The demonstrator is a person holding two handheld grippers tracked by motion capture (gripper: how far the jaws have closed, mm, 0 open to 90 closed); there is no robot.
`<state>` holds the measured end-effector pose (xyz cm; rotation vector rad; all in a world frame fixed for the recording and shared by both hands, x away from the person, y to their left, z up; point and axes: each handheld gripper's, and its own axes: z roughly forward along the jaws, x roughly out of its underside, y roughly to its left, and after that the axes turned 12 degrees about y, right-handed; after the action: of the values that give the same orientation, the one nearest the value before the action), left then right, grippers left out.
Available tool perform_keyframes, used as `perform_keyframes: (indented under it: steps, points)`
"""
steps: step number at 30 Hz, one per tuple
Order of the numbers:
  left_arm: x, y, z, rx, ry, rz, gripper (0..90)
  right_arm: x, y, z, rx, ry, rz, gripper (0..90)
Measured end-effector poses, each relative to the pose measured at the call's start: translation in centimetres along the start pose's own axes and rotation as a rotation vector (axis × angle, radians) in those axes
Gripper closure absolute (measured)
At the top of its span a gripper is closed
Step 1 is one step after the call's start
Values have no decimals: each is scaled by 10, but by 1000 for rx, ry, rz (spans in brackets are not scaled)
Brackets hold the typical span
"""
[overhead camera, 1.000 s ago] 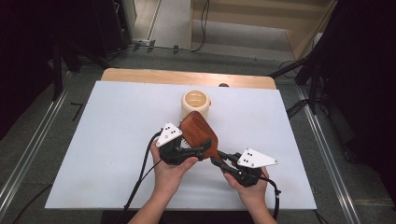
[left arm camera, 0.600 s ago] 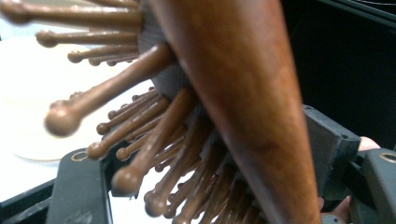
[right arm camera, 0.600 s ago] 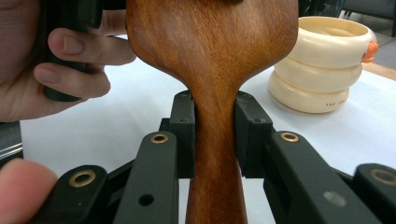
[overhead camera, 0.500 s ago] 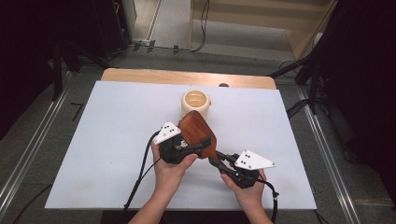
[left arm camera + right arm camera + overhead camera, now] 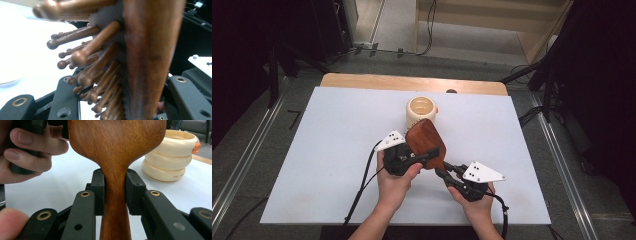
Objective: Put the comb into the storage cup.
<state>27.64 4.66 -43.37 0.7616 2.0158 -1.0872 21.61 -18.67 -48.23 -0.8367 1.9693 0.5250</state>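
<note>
Jaws of the right gripper [image 5: 115,192] are closed on the narrow neck of the wooden hairbrush [image 5: 115,147], one black pad pressed against each side of the handle just below where it widens into the paddle. In the high view the hairbrush [image 5: 426,145] sits raised above the middle of the counter [image 5: 312,150], its smooth brown back turned up, held between the two grippers. The left gripper [image 5: 408,159] has its jaws set around the broad head from the left; in the left gripper view the brush [image 5: 147,57] stands edge-on between the two black jaws, its round-tipped wooden bristles [image 5: 82,56] pointing toward the left jaw and its back toward the right one, though whether the pads actually press on it I cannot tell at this blurred close range. The left hand [image 5: 394,182] wraps its gripper from below, and its fingers [image 5: 37,145] appear beside the paddle in the right gripper view. The right hand [image 5: 474,205] holds the right gripper [image 5: 446,174] lower and to the right, its grey plate on top. Just beyond the brush head stands a cream ribbed cup [image 5: 421,111], upright and open at the top; in the right gripper view this cup [image 5: 172,157] has a small orange knob at its rim. White sheeting covers the counter, with a bare wooden strip [image 5: 362,81] along its far edge.
</note>
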Motion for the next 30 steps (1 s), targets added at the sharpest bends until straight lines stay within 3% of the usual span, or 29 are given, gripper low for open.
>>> perform_keyframes:
  steps: [4, 8, 11, 16, 18, 25, 30]
  points:
    - [-1, 0, -2, 23, 4, 21, 542, -1, 0, 1, -11, -7, 5, 692]
    - [-3, -1, -7, -4, 4, 47, 552, -2, -2, 0, -35, -10, 26, 578]
    - [-6, 0, -11, -22, 0, 59, 553, -3, -4, -2, -58, -10, 29, 439]
    - [-9, 2, -18, -50, -8, 73, 554, -1, -11, -5, -89, -42, 82, 132]
    - [-10, 3, -21, -59, -10, 81, 554, -1, -13, -5, -73, -27, 86, 0]
    - [-14, 7, -29, -90, -18, 96, 554, 9, -24, -14, -22, -44, 121, 0]
    - [-17, 9, -35, -105, -24, 105, 554, 17, -32, -22, 22, -32, 101, 0]
